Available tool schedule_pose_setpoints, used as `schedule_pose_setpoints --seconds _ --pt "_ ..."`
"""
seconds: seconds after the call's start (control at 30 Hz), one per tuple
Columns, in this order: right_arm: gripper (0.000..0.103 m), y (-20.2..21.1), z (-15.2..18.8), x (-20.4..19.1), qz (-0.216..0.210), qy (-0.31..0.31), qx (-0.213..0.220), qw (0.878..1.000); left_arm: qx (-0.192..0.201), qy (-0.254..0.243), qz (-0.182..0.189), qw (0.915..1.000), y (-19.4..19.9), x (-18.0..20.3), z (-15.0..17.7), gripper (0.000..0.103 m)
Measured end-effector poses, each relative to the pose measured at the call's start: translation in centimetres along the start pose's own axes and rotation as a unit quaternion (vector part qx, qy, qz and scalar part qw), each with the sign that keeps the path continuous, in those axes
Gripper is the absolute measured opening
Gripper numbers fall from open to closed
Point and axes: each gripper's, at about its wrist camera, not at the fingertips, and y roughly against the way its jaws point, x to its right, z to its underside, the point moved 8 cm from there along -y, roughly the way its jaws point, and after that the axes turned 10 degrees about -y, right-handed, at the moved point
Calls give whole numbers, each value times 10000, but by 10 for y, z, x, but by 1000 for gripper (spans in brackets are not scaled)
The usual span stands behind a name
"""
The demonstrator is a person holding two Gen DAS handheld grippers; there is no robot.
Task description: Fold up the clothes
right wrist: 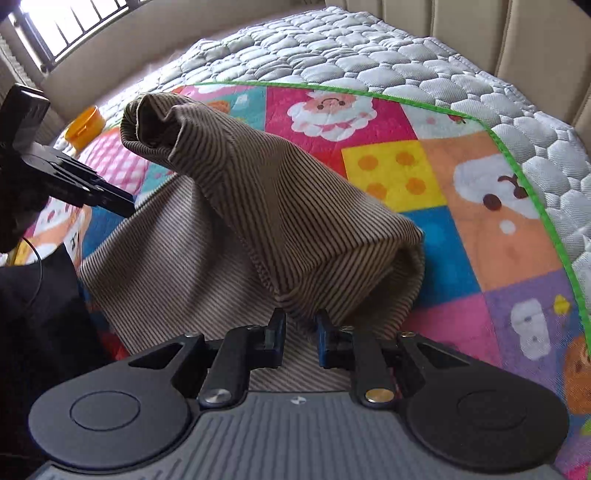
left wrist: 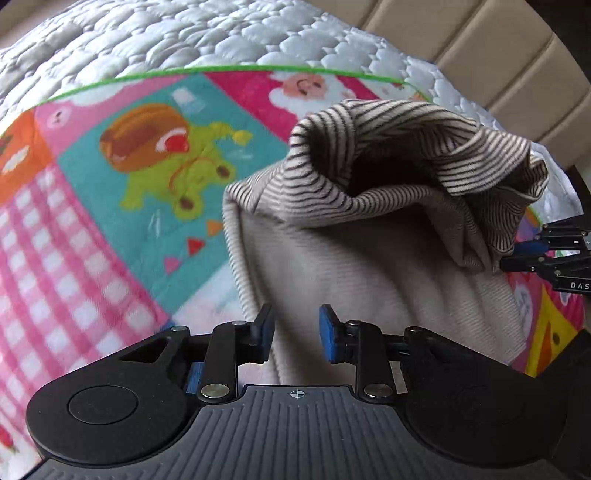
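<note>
Right gripper (right wrist: 299,326) clamped on striped garment (right wrist: 280,221), lifting a fold above mat (right wrist: 480,240); left gripper (left wrist: 295,328) parted, empty, over cloth edge, bare mat leftward.

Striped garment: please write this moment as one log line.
striped garment partly lifted | right gripper shut on it | left gripper open | patterned mat beneath

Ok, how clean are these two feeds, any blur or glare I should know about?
Left wrist view: motion blur smears the patterned blanket, while the striped garment and left tongs stay fairly sharp. Right wrist view: crisp overall, but the window is blown out. Both views show fisheye bending at the edges.
</note>
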Motion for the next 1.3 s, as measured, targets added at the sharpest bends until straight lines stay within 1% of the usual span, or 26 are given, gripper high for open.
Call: schedule_pose_setpoints --seconds 0.03,0.07,0.1,0.13,0.17,0.23,0.27,0.3,0.37,0.4,0.43,0.47,0.5,0.53,0.63,0.7,0.73,0.77,0.8,0.83,0.87,0.97,1.07,1.2,1.27,1.3 --pt "21 9 3 5 -57 -206 62 9998 60 132 43 9999 8 -3 6 36" --pt "25 18 5 10 -114 -412 124 9990 170 319 166 9992 19 -9 11 47" --pt "41 25 4 16 -194 -709 216 9971 300 519 299 9978 30 -14 15 55" --pt "58 31 3 22 -307 -1031 326 9937 507 766 469 9947 41 -20 14 68" --pt "62 35 0 27 -470 -1400 451 9880 712 1017 644 9902 52 -26 13 78" --pt "62 32 -5 37 -767 -2090 572 9732 1058 1561 969 9773 66 -38 6 89" --pt "62 28 -8 42 -897 -2460 622 9631 1203 1837 1109 9693 70 -43 1 92" --pt "62 25 -10 35 -726 -2165 699 9711 1299 2094 1238 9612 69 -48 -7 93" --pt "63 20 -13 18 -290 -1362 856 9866 1333 2441 1403 9503 60 -51 -27 95" --pt "64 14 -11 4 138 -564 917 9941 1329 2571 1457 9461 55 -51 -36 95" --pt "69 9 -9 -11 596 298 967 9931 1247 2545 1409 9486 47 -48 -43 95" --pt "72 2 -4 -23 915 1033 980 9856 1161 2513 1357 9513 39 -45 -50 95" --pt "75 -6 1 -34 1208 1742 983 9723 1062 2465 1298 9545 30 -41 -54 95" --pt "76 -16 6 -42 1359 2184 936 9618 966 2454 1265 9563 21 -38 -58 96" --pt "76 -53 12 -51 1732 2910 833 9372 696 2509 1244 9574 -6 -28 -61 96" --pt "73 -77 11 -49 2198 3506 892 9060 653 2418 1132 9615 -17 -24 -61 94" --pt "56 -85 10 -46 2393 3826 890 8880 630 2348 1053 9643 -22 -23 -60 90" --pt "49 -92 10 -42 2578 4142 882 8684 573 2268 944 9677 -27 -22 -58 80" --pt "40 -91 8 -39 2671 4325 896 8565 488 2209 877 9701 -31 -22 -56 72" --pt "29 -80 4 -40 2729 4447 982 8474 411 2127 899 9721 -33 -19 -54 51" --pt "27 -69 1 -41 2782 4561 1079 8384 356 2008 915 9747 -32 -15 -51 39" --pt "25 -31 0 -48 2877 4968 1270 8089 462 1237 874 9874 -9 6 -50 39" --pt "25 -23 25 -56 2806 5406 1046 7862 455 996 915 9898 12 21 -37 39" --pt "26 -45 71 -60 2667 6002 376 7532 38 803 650 9946 8 33 7 40" --pt "31 -55 93 -61 2588 6279 39 7340 -417 740 417 9955 -10 35 35 42" --pt "35 -52 94 -60 2612 6297 -12 7316 -609 727 267 9951 -16 33 47 41"
